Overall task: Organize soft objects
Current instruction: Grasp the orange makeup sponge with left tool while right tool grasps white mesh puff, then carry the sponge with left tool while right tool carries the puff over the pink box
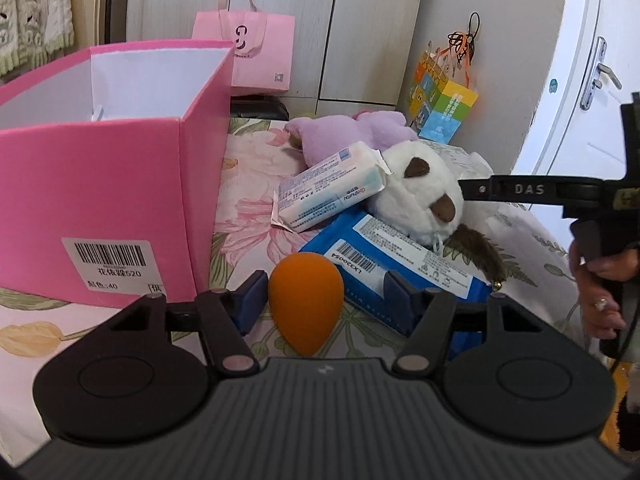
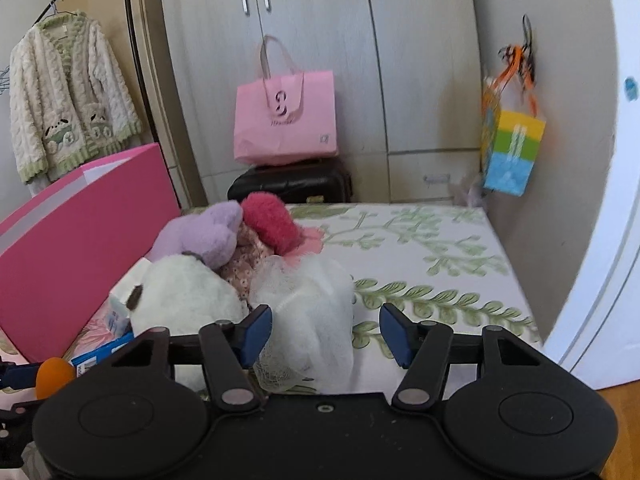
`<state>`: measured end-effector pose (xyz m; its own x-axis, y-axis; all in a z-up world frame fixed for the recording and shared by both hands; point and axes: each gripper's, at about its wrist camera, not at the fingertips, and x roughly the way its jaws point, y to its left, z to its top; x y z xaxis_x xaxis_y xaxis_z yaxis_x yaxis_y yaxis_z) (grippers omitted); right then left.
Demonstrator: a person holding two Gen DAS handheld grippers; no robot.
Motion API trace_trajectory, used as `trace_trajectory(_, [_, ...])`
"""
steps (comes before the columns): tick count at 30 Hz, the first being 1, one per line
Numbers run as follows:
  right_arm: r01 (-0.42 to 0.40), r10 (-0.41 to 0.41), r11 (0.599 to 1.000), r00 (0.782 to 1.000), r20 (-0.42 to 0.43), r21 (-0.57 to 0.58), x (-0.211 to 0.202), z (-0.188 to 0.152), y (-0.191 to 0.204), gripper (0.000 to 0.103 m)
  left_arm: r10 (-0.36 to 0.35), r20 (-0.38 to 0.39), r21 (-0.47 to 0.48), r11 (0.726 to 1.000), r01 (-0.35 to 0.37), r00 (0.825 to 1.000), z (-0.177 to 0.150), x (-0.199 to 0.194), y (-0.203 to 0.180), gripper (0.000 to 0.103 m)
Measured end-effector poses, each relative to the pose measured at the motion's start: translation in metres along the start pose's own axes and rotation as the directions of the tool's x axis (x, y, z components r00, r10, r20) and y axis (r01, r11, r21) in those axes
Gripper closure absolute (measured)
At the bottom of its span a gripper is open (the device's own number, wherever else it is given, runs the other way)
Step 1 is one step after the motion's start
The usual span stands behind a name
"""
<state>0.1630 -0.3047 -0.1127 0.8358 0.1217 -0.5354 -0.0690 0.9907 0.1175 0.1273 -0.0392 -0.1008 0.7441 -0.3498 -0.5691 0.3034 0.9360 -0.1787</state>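
Note:
An orange egg-shaped sponge (image 1: pixel 306 304) stands on the flowered bed between the fingers of my left gripper (image 1: pixel 320 304). The left pad is right beside it, the right pad is clear of it, so the gripper is open. My right gripper (image 2: pixel 326 336) is open around a white mesh puff (image 2: pixel 312 312); its left pad is against the mesh and a gap shows at the right pad. Beside it lie a white plush toy (image 2: pixel 188 292), a purple plush (image 2: pixel 204 236) and a red fluffy toy (image 2: pixel 272 224). A tissue pack (image 1: pixel 332 188) and a blue pack (image 1: pixel 400 264) lie by the toys.
An open pink box (image 1: pixel 120 184) stands on the bed at the left. A pink paper bag (image 2: pixel 284 120) sits on a black case (image 2: pixel 292 184) before the wardrobe. A colourful bag (image 2: pixel 512 152) hangs by the door. A person's hand (image 1: pixel 600 292) holds the right gripper.

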Motion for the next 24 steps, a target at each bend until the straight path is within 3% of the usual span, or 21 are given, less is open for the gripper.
trace_trajectory(8, [-0.054, 0.055, 0.998, 0.997, -0.046, 0.017, 0.017, -0.002, -0.005, 0.040, -0.009, 0.008, -0.028, 1.000, 0.010, 1.000, 0.002, -0.004, 0.004, 0.055])
trace_trajectory(9, [-0.058, 0.059, 0.998, 0.997, -0.043, 0.010, 0.017, -0.003, -0.004, 0.045, -0.009, 0.008, -0.027, 1.000, 0.009, 1.000, 0.003, -0.005, 0.004, 0.055])
trace_trajectory(10, [-0.058, 0.059, 0.998, 0.998, -0.036, 0.010, 0.017, -0.003, -0.004, 0.060, -0.001, 0.008, -0.027, 1.000, 0.001, 1.000, 0.002, -0.005, 0.004, 0.055])
trace_trajectory(13, [-0.051, 0.051, 0.999, 0.999, -0.009, 0.007, 0.011, -0.004, -0.004, 0.073, 0.030, 0.004, -0.020, 0.999, -0.030, 1.000, 0.000, -0.002, 0.005, 0.055])
trace_trajectory(20, [0.072, -0.068, 0.995, 0.996, 0.057, -0.066, -0.006, -0.011, 0.004, 0.077, 0.065, 0.005, 0.002, 0.998, -0.065, 0.998, -0.005, 0.004, 0.003, 0.056])
trace_trajectory(21, [0.078, -0.073, 0.994, 0.995, 0.065, -0.074, -0.010, -0.013, 0.005, 0.077, 0.068, 0.007, 0.008, 0.998, -0.068, 0.998, -0.005, 0.004, 0.002, 0.064])
trace_trajectory(24, [0.080, -0.073, 0.994, 0.993, 0.088, -0.079, -0.025, -0.016, 0.007, 0.077, 0.073, 0.008, 0.012, 0.997, -0.073, 0.997, -0.006, 0.001, 0.002, 0.066])
